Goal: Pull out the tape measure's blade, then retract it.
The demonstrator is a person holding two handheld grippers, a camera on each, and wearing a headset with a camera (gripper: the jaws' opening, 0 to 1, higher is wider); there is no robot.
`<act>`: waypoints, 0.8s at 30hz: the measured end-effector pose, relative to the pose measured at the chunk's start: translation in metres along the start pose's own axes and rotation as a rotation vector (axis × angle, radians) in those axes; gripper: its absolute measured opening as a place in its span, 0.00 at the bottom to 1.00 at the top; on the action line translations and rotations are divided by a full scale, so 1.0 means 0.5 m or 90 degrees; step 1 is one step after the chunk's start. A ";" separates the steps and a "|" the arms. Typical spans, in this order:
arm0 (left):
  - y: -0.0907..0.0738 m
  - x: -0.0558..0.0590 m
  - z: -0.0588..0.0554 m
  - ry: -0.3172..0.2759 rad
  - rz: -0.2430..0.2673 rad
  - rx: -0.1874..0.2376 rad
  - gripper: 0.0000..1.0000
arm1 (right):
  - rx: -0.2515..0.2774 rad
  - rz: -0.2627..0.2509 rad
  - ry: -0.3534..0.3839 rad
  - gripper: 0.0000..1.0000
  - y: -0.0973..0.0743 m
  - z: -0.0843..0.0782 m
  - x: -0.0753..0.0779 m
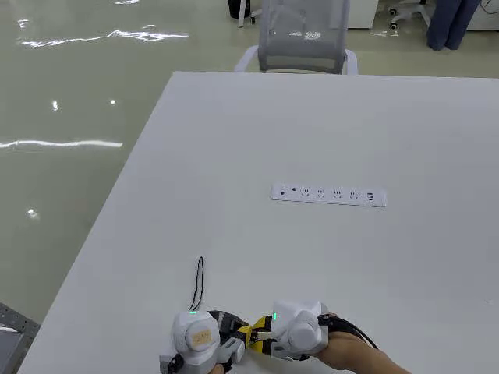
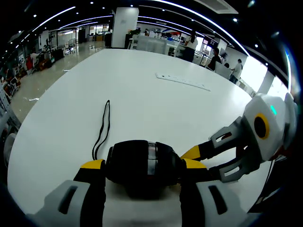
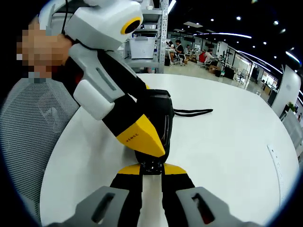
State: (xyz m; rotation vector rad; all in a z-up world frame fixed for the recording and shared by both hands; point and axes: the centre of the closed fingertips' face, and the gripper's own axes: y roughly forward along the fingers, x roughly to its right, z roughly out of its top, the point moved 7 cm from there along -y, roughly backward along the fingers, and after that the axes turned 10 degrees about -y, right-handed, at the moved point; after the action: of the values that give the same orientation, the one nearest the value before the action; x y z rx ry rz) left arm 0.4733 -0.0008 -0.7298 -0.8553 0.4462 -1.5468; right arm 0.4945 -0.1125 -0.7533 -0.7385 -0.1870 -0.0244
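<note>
Black tape measure [image 2: 142, 163] clamped in left gripper [image 1: 234, 347]; right gripper [image 3: 151, 171] facing it, pinching blade tip [image 3: 151, 166].

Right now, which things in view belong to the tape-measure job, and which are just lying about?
Job: tape measure and its black strap; left gripper, clamping its body; right gripper, pinching its front end.
Lying about: power strip; office chair beyond the table.

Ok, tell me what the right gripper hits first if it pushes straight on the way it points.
The black tape measure, directly ahead of the right gripper, which looks shut on its blade tip. The left gripper clamps the tape measure from the side.
</note>
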 end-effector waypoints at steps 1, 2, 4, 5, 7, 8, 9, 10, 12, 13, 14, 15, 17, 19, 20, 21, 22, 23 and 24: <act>0.000 0.000 0.000 0.000 0.000 0.000 0.60 | -0.002 -0.001 0.000 0.14 0.000 0.000 0.000; 0.001 0.000 -0.001 -0.001 0.001 0.000 0.60 | -0.001 -0.001 0.000 0.14 0.000 -0.001 -0.001; 0.000 0.000 -0.002 0.000 0.001 0.000 0.60 | -0.003 -0.003 0.000 0.14 0.002 -0.002 -0.001; 0.000 0.000 -0.002 0.001 0.001 0.000 0.61 | -0.004 -0.004 -0.001 0.14 0.002 -0.001 -0.002; 0.000 0.002 -0.002 0.002 0.002 -0.001 0.61 | -0.004 -0.006 0.001 0.14 0.004 -0.004 -0.002; -0.001 0.002 -0.002 0.004 0.002 -0.001 0.61 | -0.004 -0.007 0.004 0.14 0.005 -0.005 -0.003; -0.001 0.003 -0.002 0.004 0.004 -0.001 0.61 | -0.003 -0.008 0.004 0.14 0.005 -0.005 -0.003; 0.001 0.002 -0.003 0.003 0.005 -0.001 0.61 | -0.002 -0.009 0.004 0.14 0.005 -0.006 -0.003; 0.002 0.005 -0.005 0.008 0.008 -0.003 0.61 | -0.004 -0.008 0.005 0.14 0.007 -0.008 -0.004; 0.002 0.005 -0.006 0.011 0.008 -0.004 0.61 | -0.005 -0.007 0.003 0.14 0.008 -0.007 -0.005; 0.002 0.006 -0.006 0.010 0.009 -0.004 0.61 | -0.006 -0.008 0.001 0.14 0.008 -0.008 -0.005; 0.002 0.005 -0.006 0.006 0.010 -0.004 0.61 | -0.006 -0.009 0.000 0.14 0.008 -0.008 -0.005; 0.004 0.006 -0.007 0.004 0.012 -0.004 0.61 | -0.006 -0.010 0.002 0.14 0.009 -0.009 -0.004; 0.005 0.006 -0.008 0.005 0.012 -0.006 0.61 | -0.008 -0.010 0.003 0.14 0.009 -0.009 -0.005; 0.005 0.007 -0.009 0.005 0.013 -0.006 0.61 | -0.009 -0.010 -0.001 0.14 0.010 -0.009 -0.005; 0.005 0.007 -0.010 0.006 0.013 -0.007 0.61 | -0.009 -0.010 0.000 0.14 0.012 -0.012 -0.006; 0.007 0.007 -0.012 0.007 0.014 -0.008 0.61 | -0.010 -0.010 -0.001 0.14 0.013 -0.013 -0.006; 0.007 0.008 -0.012 0.009 0.013 -0.009 0.61 | -0.011 -0.010 -0.001 0.14 0.014 -0.014 -0.007; 0.007 0.008 -0.012 0.009 0.013 -0.010 0.61 | -0.011 -0.010 0.000 0.14 0.015 -0.015 -0.008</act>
State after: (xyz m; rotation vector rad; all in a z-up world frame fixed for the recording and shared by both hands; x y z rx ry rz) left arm 0.4712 -0.0065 -0.7352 -0.8491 0.4763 -1.5337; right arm 0.4926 -0.1123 -0.7642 -0.7549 -0.1933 -0.0414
